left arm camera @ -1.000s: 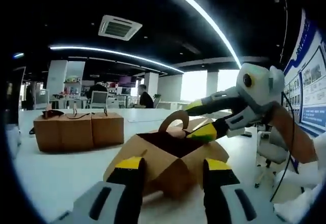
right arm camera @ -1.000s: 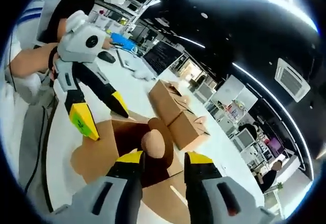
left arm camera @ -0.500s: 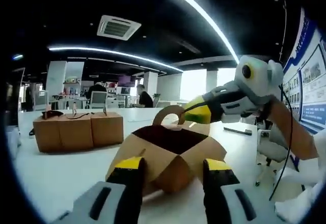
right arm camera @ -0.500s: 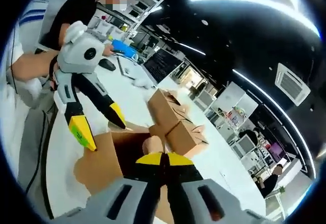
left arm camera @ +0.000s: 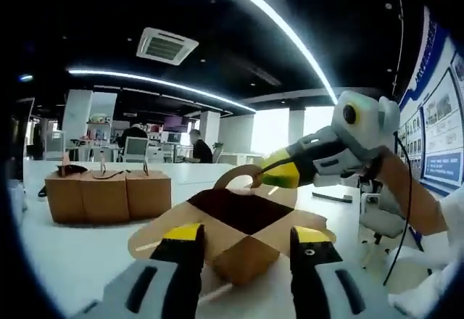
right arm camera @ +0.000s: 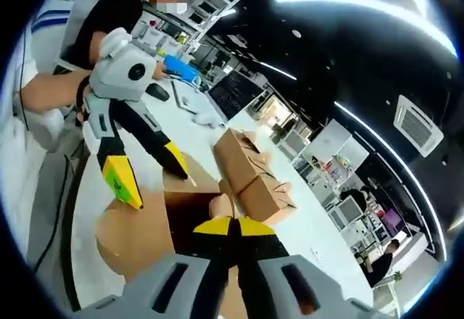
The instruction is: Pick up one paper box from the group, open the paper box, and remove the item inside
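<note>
An open brown paper box (left arm camera: 243,241) sits on the white table (left arm camera: 80,250) with its flaps spread and its inside dark. My left gripper (left arm camera: 246,238) stands open just in front of it, holding nothing. From the right, my right gripper (left arm camera: 279,172) comes in shut on the box's curved handle flap (left arm camera: 233,177). In the right gripper view, my right gripper (right arm camera: 232,226) is pinched on that handle flap (right arm camera: 219,206). There the open left gripper (right arm camera: 148,174) hangs over the box's (right arm camera: 138,228) far edge. Nothing inside the box can be made out.
A row of closed brown boxes (left arm camera: 107,194) stands at the left, also seen as stacked boxes (right arm camera: 250,174) beyond the open one. A person (right arm camera: 119,7) sits behind the table. A blue object (right arm camera: 180,67) and papers lie farther back. Office chair (left arm camera: 377,214) at right.
My right gripper went from open around the handle flap to shut on it. The box's flaps now lie wider and flatter. My left gripper stays open.
</note>
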A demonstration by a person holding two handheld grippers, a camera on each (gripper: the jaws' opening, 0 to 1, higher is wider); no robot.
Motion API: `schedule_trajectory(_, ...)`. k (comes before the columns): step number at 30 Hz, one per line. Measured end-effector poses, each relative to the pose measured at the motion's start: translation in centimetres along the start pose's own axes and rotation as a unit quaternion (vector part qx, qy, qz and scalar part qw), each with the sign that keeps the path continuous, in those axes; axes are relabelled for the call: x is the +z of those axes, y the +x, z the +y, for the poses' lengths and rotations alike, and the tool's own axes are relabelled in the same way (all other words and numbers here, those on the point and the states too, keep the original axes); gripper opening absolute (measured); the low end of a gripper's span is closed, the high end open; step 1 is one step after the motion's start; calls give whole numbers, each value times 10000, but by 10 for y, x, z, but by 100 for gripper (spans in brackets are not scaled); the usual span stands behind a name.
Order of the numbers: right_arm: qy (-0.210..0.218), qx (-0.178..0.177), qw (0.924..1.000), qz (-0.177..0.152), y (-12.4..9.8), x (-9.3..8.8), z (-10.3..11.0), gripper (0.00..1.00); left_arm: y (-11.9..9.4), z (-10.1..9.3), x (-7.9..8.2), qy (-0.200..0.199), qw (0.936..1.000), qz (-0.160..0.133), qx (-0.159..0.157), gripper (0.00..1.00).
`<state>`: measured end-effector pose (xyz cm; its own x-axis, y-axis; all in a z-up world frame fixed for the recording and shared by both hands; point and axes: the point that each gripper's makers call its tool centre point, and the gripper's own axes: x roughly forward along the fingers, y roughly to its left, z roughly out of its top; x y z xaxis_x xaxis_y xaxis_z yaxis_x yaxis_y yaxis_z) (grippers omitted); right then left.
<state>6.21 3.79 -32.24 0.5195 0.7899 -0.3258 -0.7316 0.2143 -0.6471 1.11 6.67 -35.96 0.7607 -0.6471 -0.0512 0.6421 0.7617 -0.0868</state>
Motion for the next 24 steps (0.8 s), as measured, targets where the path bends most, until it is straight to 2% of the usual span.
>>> schedule_trajectory(2,1,26,10000,-24,-1,2,1,3,3,1,5,190,9996,-186,108,48)
schedule_trajectory(6,69,118,9999,-89,-6,7,5,3,9,-6,5,373,9989,-279,87,46)
schedule_trajectory(11,271,205,9992,-197,-11,13,4,3,15,-7,-3,564,9983,-134,106,46)
schedule_trajectory(13,435,235,9985,-230,-12,13,2,3,15,-8,-1,346,9992,-151,109,45)
schedule_trajectory(15,626,203,9975,-258,-11,12,-3,3,14,-4,-3,288,9994,-111,126,44)
schedule_trajectory(19,1108,30,9936,-194,-9,2,-16,3,16,0,-7,60,9998,-159,144,42)
schedule_trajectory(24,1179,-180,9927,-154,-6,-2,-27,4,16,0,-7,9,9997,-136,179,42)
